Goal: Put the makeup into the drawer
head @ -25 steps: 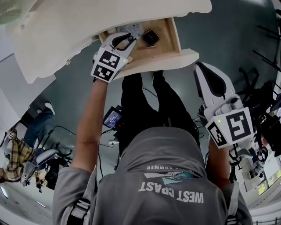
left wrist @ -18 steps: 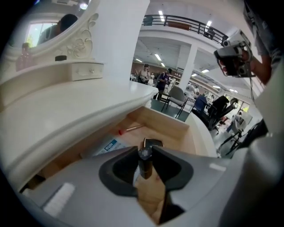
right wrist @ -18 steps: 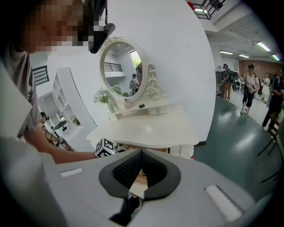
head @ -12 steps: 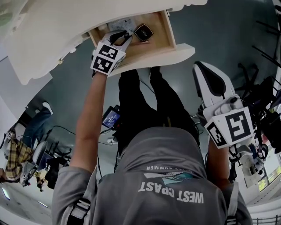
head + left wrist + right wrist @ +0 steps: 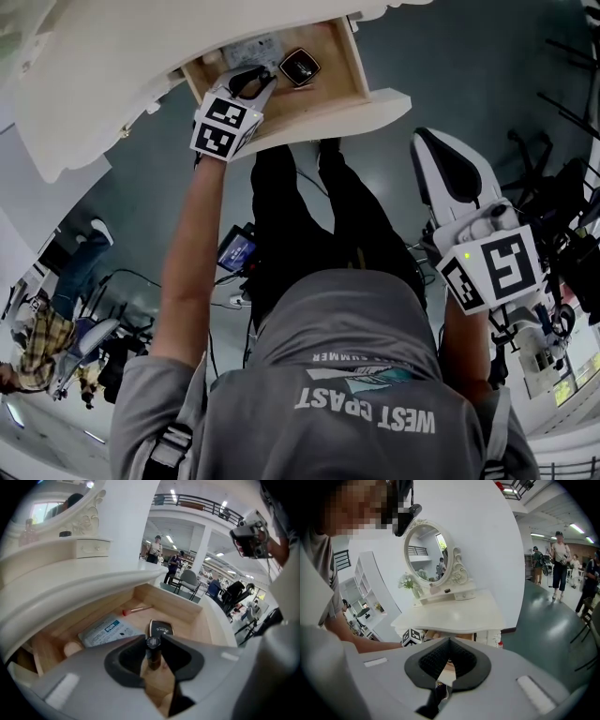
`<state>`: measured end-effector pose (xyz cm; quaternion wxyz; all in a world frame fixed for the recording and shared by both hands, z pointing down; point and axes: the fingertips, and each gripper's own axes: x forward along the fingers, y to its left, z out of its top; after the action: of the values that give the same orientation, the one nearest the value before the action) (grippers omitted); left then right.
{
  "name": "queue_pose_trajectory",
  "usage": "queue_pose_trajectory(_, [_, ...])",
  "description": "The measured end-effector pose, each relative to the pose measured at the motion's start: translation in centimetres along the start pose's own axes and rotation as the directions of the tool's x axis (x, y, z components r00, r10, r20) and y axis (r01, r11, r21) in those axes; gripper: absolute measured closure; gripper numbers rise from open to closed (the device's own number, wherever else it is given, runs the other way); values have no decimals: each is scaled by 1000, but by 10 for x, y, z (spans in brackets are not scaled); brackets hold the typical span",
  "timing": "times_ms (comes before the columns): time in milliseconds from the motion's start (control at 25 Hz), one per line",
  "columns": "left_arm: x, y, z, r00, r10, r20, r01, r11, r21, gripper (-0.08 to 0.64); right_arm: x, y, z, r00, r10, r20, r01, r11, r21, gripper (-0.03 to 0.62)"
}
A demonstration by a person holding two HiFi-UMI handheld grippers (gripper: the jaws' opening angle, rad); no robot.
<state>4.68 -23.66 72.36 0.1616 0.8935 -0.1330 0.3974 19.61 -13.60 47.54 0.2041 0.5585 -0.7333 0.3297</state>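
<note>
The left gripper (image 5: 153,640) has its fingers clamped on a dark makeup bottle (image 5: 153,658), upright between them over the drawer (image 5: 208,620) floor. A compact (image 5: 161,629) lies just beyond the tips. The right gripper (image 5: 449,641) has its fingers together, with nothing between them.

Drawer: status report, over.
Left gripper shut on dark makeup tube, upright over open drawer. Right gripper shut, empty, held back. Compact just beyond tube, not under it.
</note>
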Motion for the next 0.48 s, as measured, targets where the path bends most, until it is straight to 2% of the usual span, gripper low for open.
queue_pose_trajectory(480, [-6,-8,-13,998,-20,-55,22,999,28,442,-5,8,13,1000,5,23,-4,1000,-29,589])
